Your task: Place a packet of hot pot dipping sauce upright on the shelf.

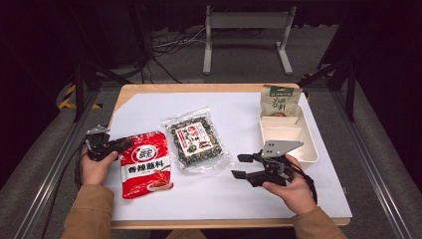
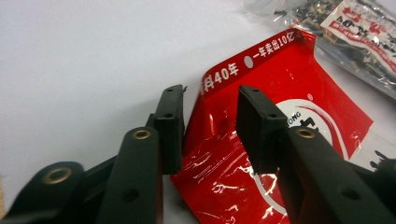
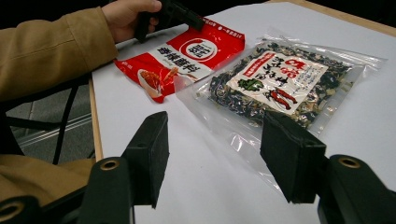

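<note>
A red seasoning packet (image 1: 147, 167) (image 3: 187, 51) lies flat at the left of the white sheet. My left gripper (image 1: 127, 144) (image 2: 210, 93) (image 3: 180, 14) lies level at its upper left corner. In the left gripper view that raised, creased corner of the packet (image 2: 280, 74) stands between the two jaws, with a gap still showing beside the pads. A clear bag of dark dried food (image 1: 195, 139) (image 3: 275, 79) lies at the centre. My right gripper (image 1: 239, 166) (image 3: 215, 121) hovers open to the right of that bag, with nothing between its jaws.
A cream tray with compartments (image 1: 288, 144) sits at the right, with a green pouch (image 1: 280, 102) leaning at its far end. The white sheet (image 1: 239, 199) covers the wooden table. A sleeved forearm (image 3: 51, 46) comes in beside the red packet.
</note>
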`<action>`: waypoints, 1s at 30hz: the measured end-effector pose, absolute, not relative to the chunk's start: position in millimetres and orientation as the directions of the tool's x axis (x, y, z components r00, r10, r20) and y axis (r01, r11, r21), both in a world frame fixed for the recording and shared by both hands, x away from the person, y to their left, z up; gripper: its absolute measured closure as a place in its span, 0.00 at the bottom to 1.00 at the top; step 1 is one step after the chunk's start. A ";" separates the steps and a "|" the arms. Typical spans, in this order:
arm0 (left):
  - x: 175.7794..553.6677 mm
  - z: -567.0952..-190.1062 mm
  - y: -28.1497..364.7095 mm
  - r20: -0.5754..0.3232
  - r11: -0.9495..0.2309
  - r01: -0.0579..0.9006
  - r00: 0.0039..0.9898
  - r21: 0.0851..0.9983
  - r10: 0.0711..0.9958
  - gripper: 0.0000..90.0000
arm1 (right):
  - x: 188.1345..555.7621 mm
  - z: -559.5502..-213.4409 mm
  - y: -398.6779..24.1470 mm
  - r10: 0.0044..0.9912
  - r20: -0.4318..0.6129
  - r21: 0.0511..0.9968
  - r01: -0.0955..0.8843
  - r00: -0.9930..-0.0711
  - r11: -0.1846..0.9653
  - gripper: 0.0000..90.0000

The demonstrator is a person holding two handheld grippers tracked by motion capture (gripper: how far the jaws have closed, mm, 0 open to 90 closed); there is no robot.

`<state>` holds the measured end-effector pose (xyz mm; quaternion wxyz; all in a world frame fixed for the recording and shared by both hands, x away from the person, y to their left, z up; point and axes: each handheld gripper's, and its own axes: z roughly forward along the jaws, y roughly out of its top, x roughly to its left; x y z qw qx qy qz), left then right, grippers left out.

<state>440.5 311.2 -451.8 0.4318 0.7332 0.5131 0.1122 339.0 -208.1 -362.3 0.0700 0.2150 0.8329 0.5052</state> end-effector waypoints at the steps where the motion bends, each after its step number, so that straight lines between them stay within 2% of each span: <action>1: 439.4 -451.1 311.7 -0.277 -0.101 0.650 0.452 0.753 0.848 0.73 | 339.0 -362.3 -207.8 0.427 0.103 0.872 0.288 -0.898 0.396 0.47; 7: 429.1 -445.2 318.7 -0.286 -0.110 0.584 0.543 0.804 0.790 0.78 | 338.7 -363.5 -207.1 0.418 0.105 0.872 0.285 -0.903 0.397 0.47; 11: 427.9 -447.9 313.9 -0.260 -0.168 0.597 0.562 0.784 0.785 0.76 | 339.1 -364.6 -207.6 0.417 0.110 0.873 0.289 -0.902 0.394 0.47; 16: 428.2 -451.0 311.6 -0.281 -0.186 0.625 0.571 0.759 0.772 0.75 | 339.3 -366.2 -207.7 0.416 0.108 0.872 0.287 -0.903 0.397 0.47; 20: 430.0 -454.3 299.3 -0.192 -0.286 0.633 0.576 0.720 0.794 0.69 | 339.0 -366.2 -206.4 0.411 0.107 0.872 0.284 -0.905 0.399 0.47; 25: 430.1 -452.4 297.4 -0.160 -0.304 0.633 0.568 0.712 0.808 0.75 | 338.7 -367.2 -205.5 0.409 0.107 0.869 0.285 -0.906 0.405 0.47; 30: 430.2 -451.2 299.9 -0.186 -0.297 0.634 0.580 0.714 0.793 0.83 | 338.7 -367.7 -205.6 0.406 0.105 0.868 0.283 -0.908 0.409 0.50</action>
